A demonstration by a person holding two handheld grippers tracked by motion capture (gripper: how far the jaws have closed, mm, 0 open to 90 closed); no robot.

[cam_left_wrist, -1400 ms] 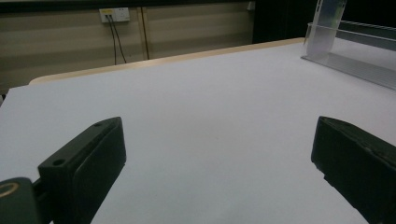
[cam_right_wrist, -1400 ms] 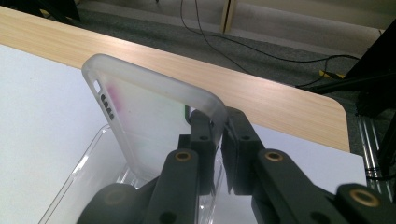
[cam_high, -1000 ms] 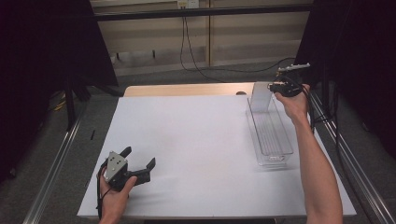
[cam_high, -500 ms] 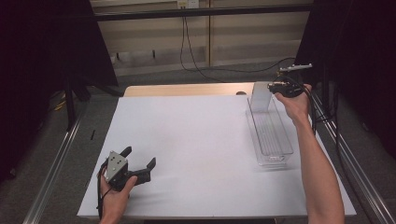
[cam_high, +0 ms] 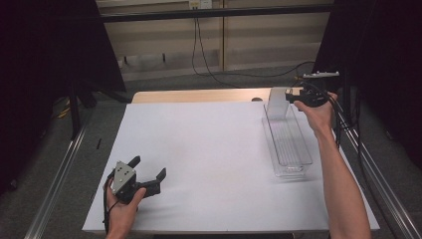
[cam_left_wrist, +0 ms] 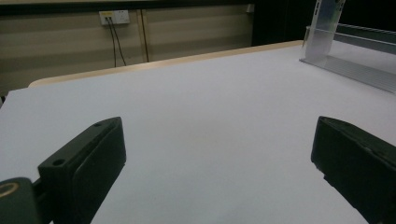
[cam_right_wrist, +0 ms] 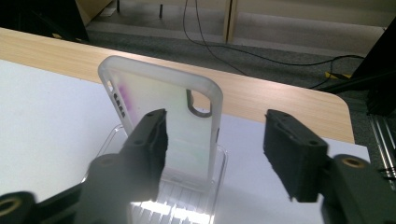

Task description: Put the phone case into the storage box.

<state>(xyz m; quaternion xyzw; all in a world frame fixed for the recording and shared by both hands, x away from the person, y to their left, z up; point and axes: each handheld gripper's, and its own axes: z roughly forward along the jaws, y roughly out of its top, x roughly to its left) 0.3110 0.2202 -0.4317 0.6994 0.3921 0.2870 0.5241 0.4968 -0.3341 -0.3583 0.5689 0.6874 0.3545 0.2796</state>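
A frosted, iridescent phone case stands upright at the far end of a clear ribbed tray. My right gripper is at that end and its jaws have just been opening. They are open with the case between them: the left jaw is close beside the case and the right jaw stands well clear. In the high view the right gripper is next to the case, over the tray's far end. My left gripper rests open on the white table near the front left, with nothing between its jaws.
The white table top spreads between the two hands. A wooden strip borders its far edge, with floor and cables beyond. Metal rails run along both sides. The tray and the case lie far right in the left gripper view.
The right gripper's jaws look slightly wider apart at the case. Both hands, the tray and the case stay where they were.
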